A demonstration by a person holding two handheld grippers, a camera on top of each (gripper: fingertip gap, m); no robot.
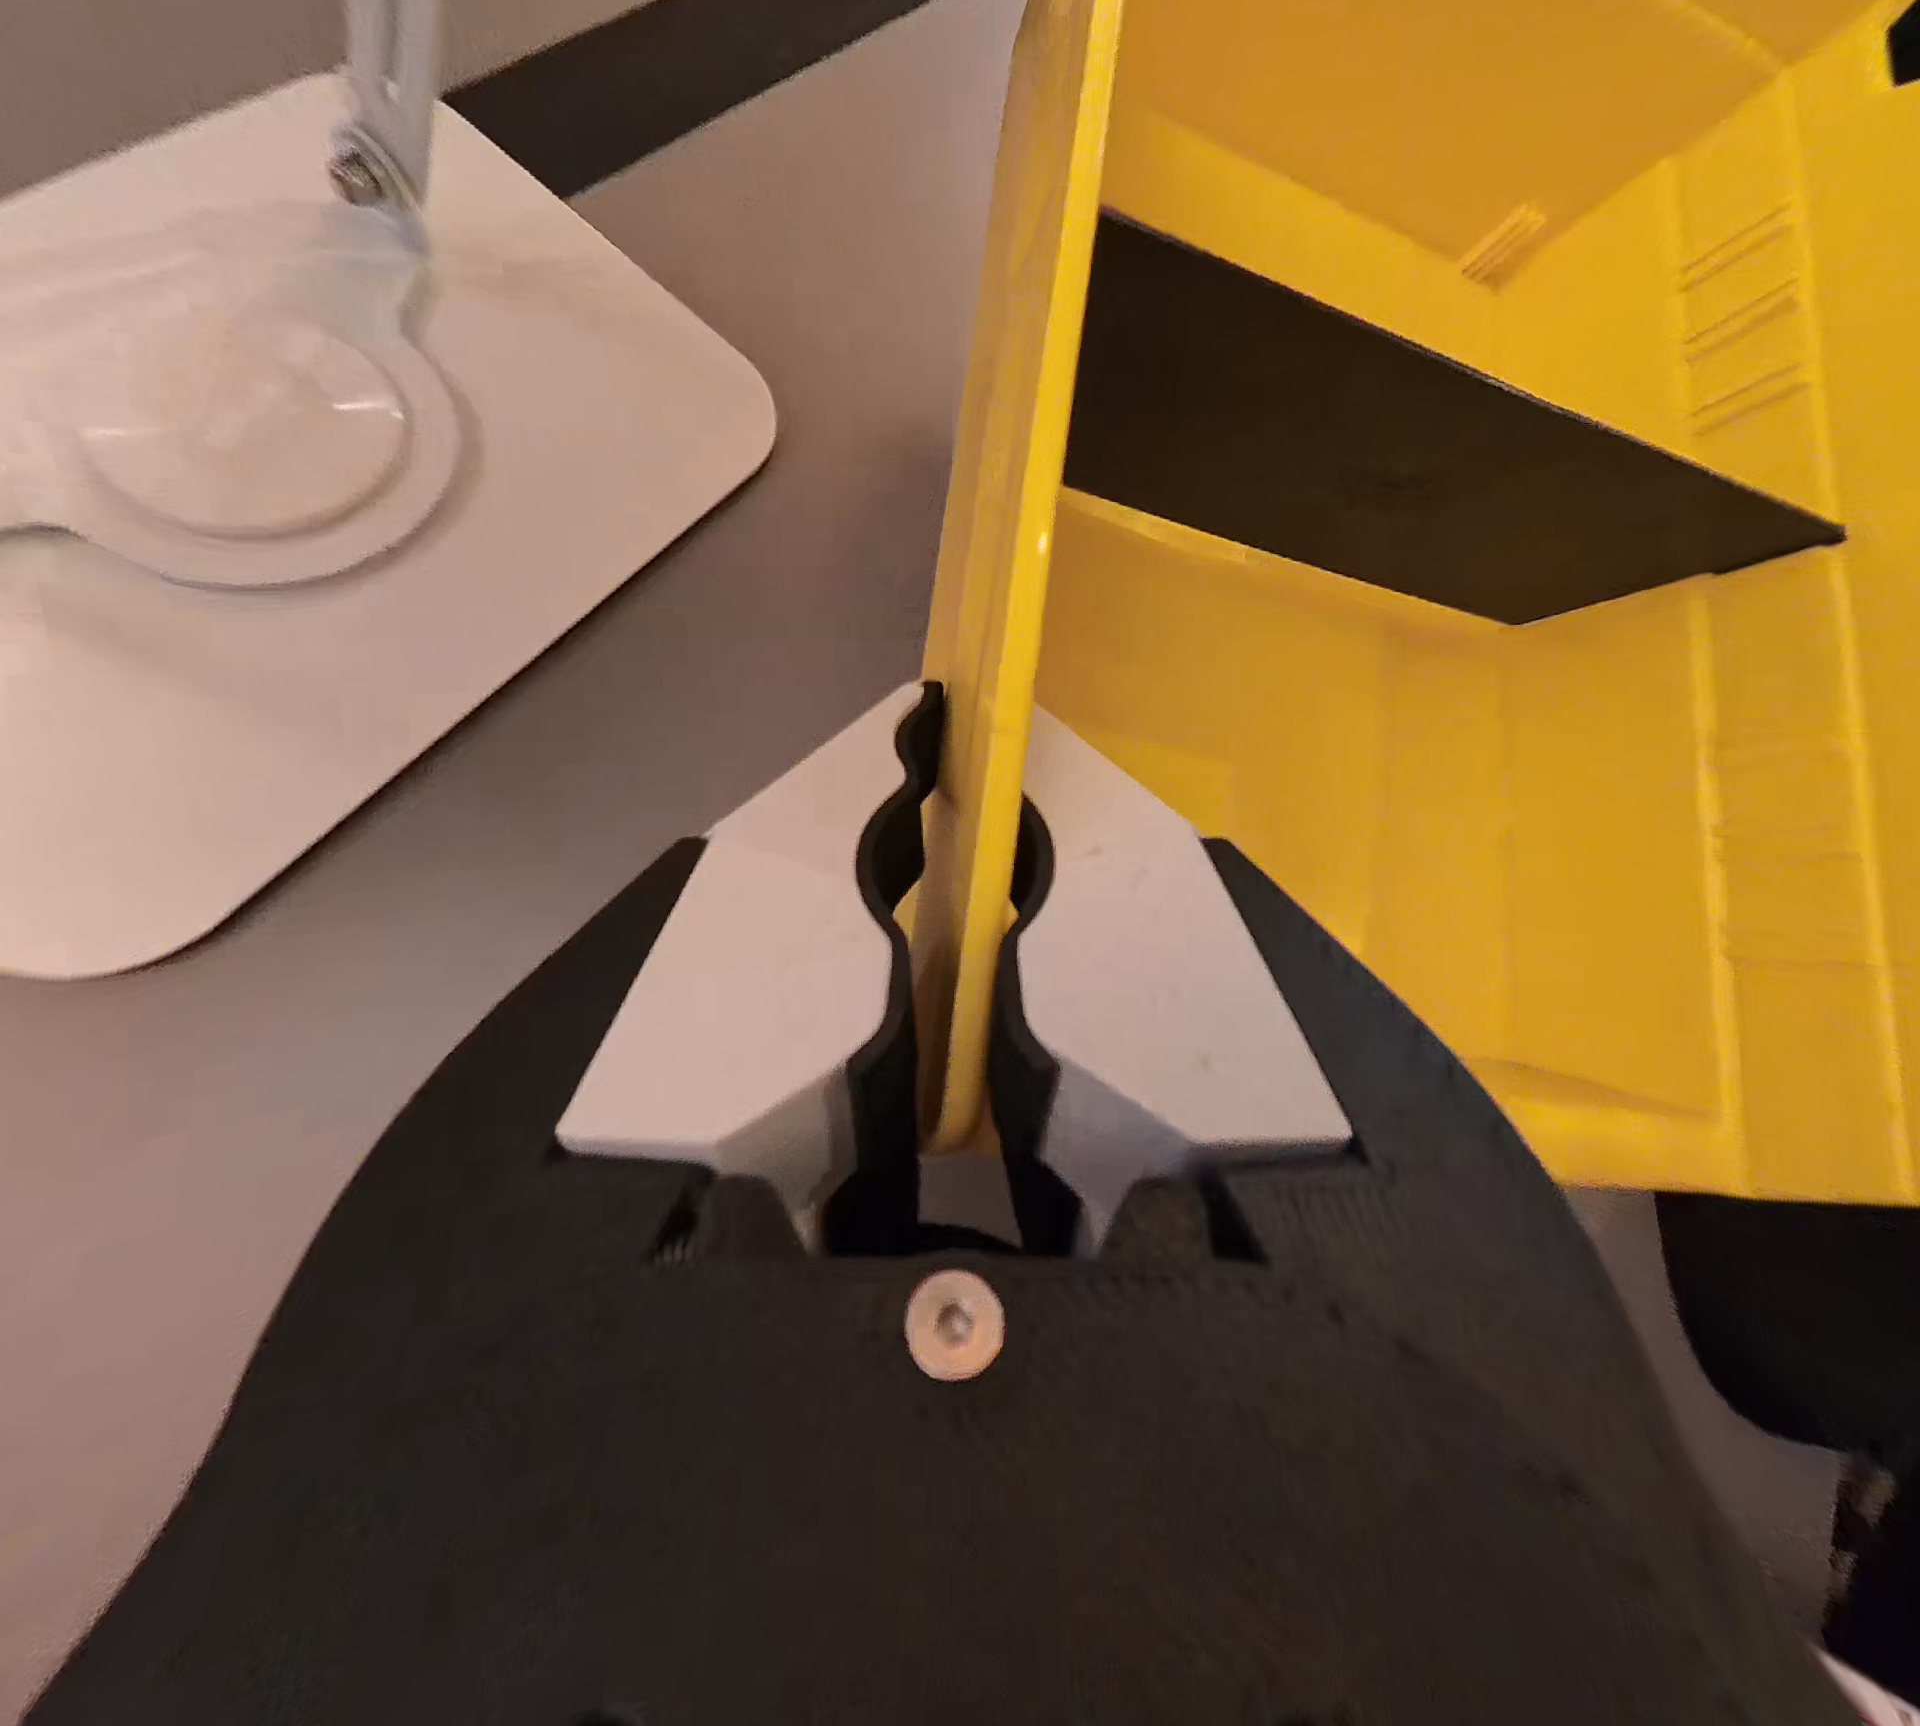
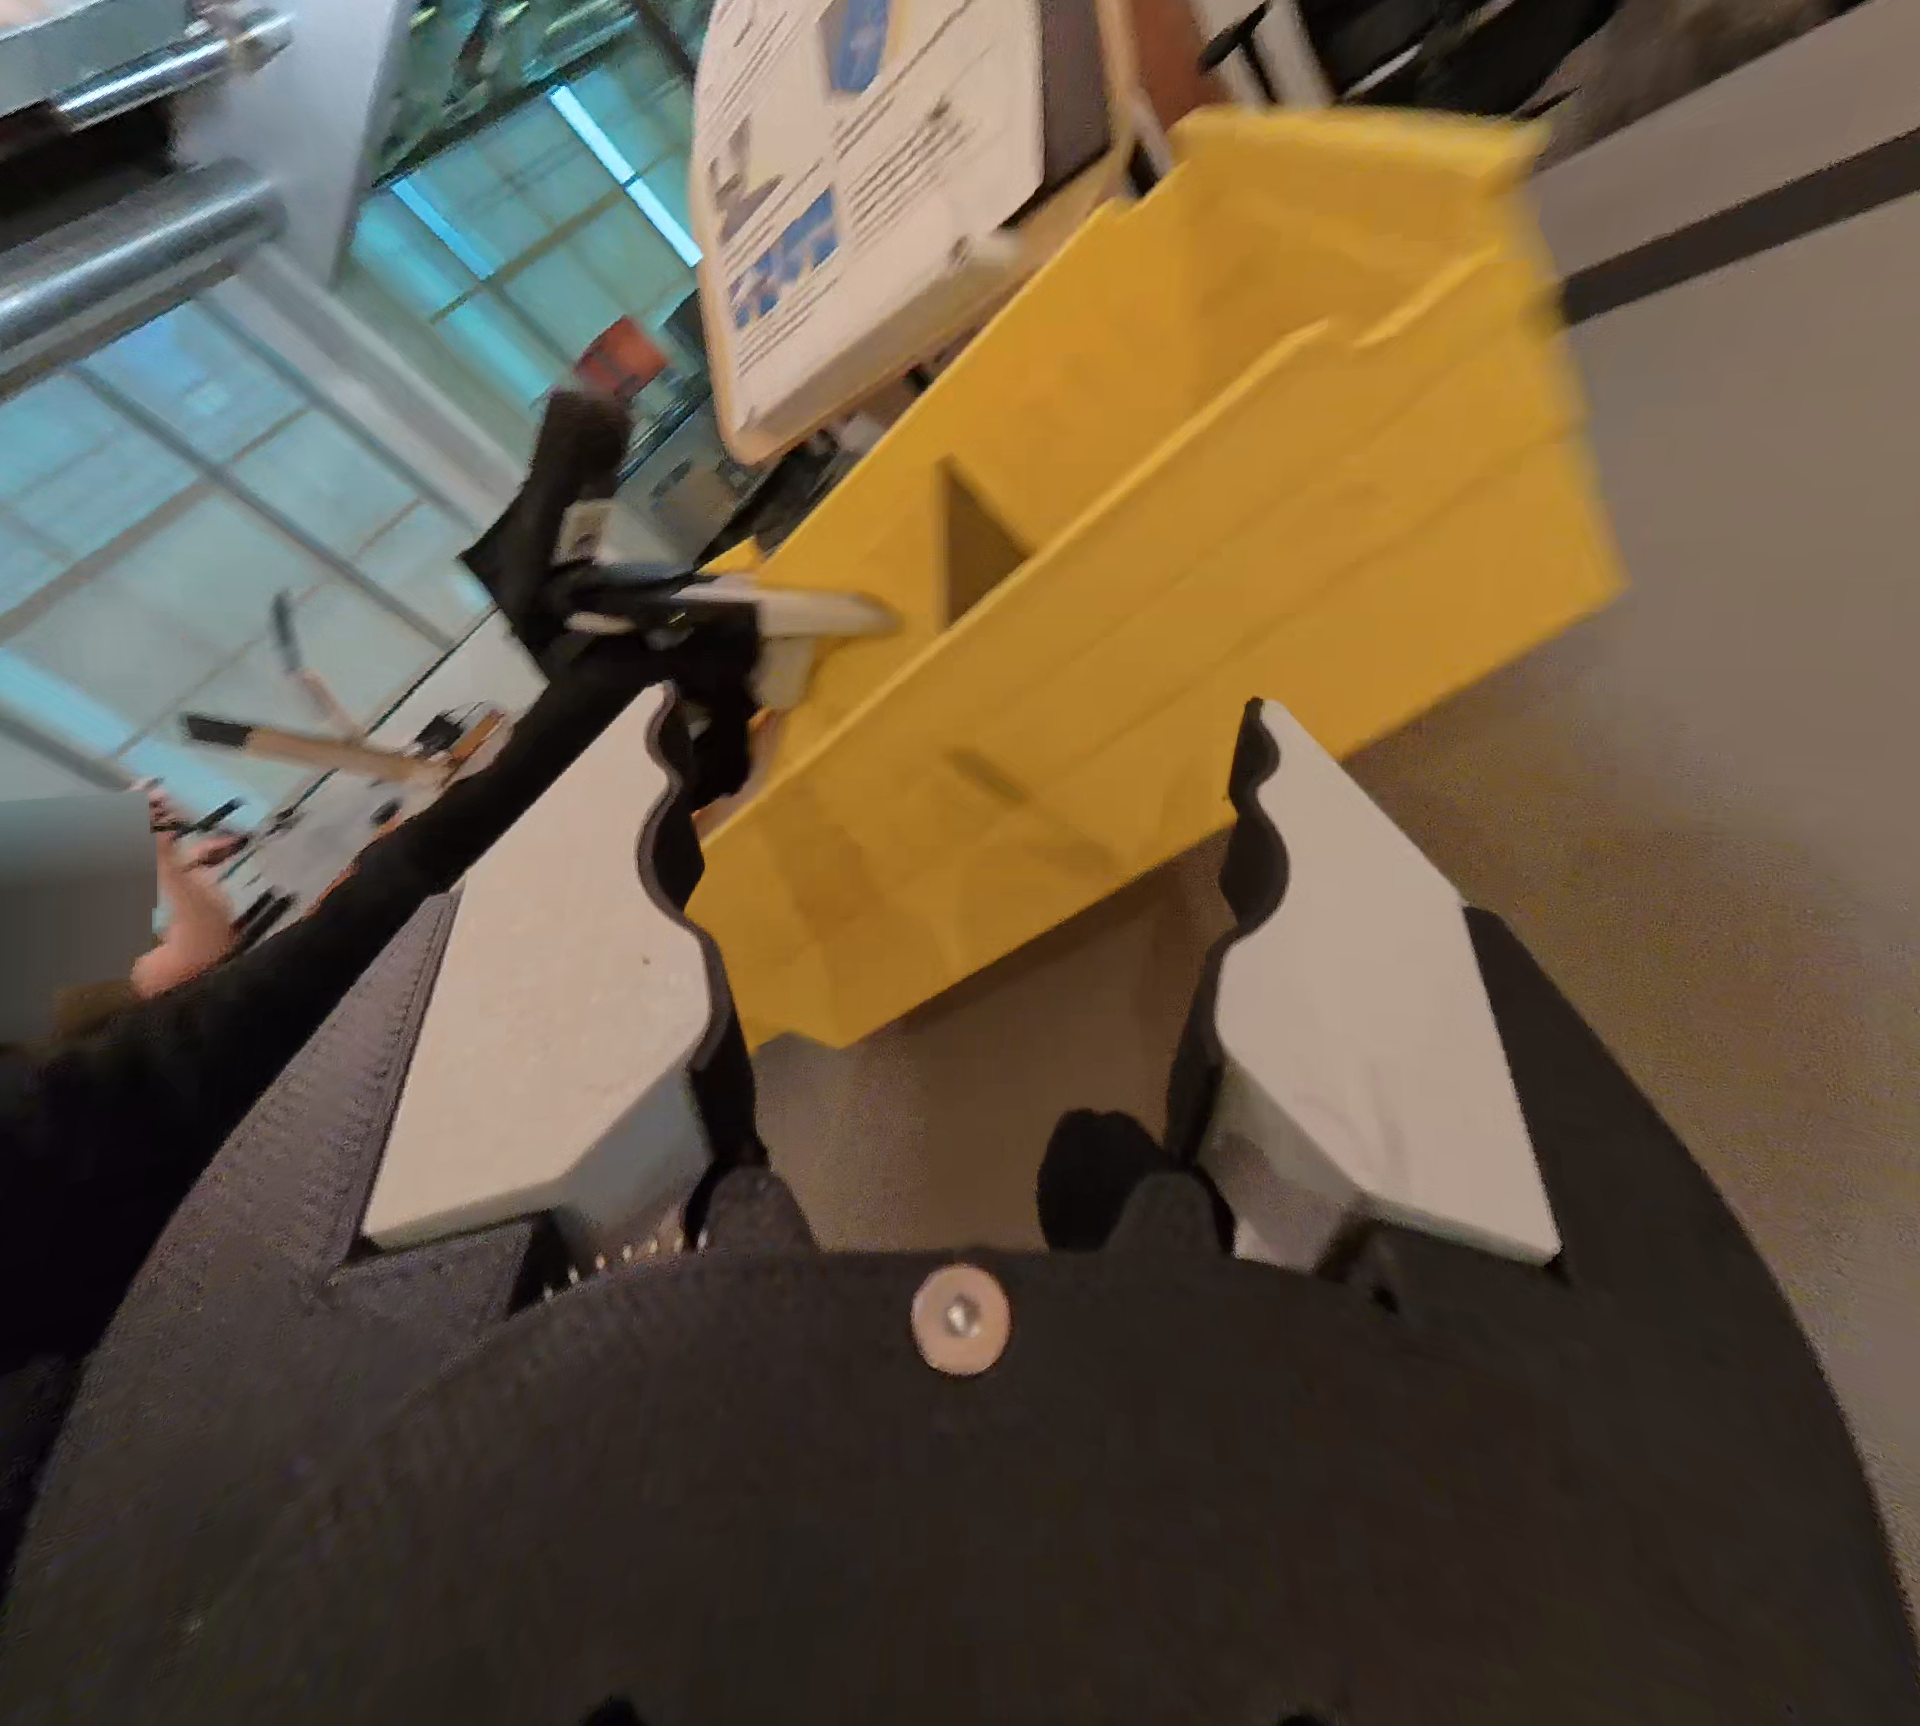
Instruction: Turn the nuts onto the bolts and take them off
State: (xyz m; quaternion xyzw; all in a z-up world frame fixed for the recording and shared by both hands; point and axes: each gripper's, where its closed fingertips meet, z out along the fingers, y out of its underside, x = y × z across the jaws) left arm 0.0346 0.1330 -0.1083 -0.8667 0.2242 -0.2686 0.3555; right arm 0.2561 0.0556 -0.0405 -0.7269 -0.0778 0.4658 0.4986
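Over on the left, a white lamp base (image 1: 312, 471) sits on the grey table (image 1: 810, 305), well clear of the action. The left gripper (image 1: 971, 938) has its jaws pinched narrow on the side wall of the yellow bin (image 1: 1039, 429), and the bin is tipped up off the table, its black divider (image 1: 1403, 471) splitting two compartments that look empty from here. No nuts, no bolts anywhere in the left wrist view, and none in the right wrist view either, so where they are cannot be told.

Swinging right, the right gripper (image 2: 961, 845) hangs with jaws wide and nothing between them, aimed at the outside of the same yellow bin (image 2: 1195, 637), which leans over the table (image 2: 1714, 741). The picture is blurred. Behind stands a poster board (image 2: 883, 118).

This reads as set-up or clear-away, handling the container rather than threading anything. Next call: get the bin settled flat on the table, release the wall, then find the hardware before any turning starts.
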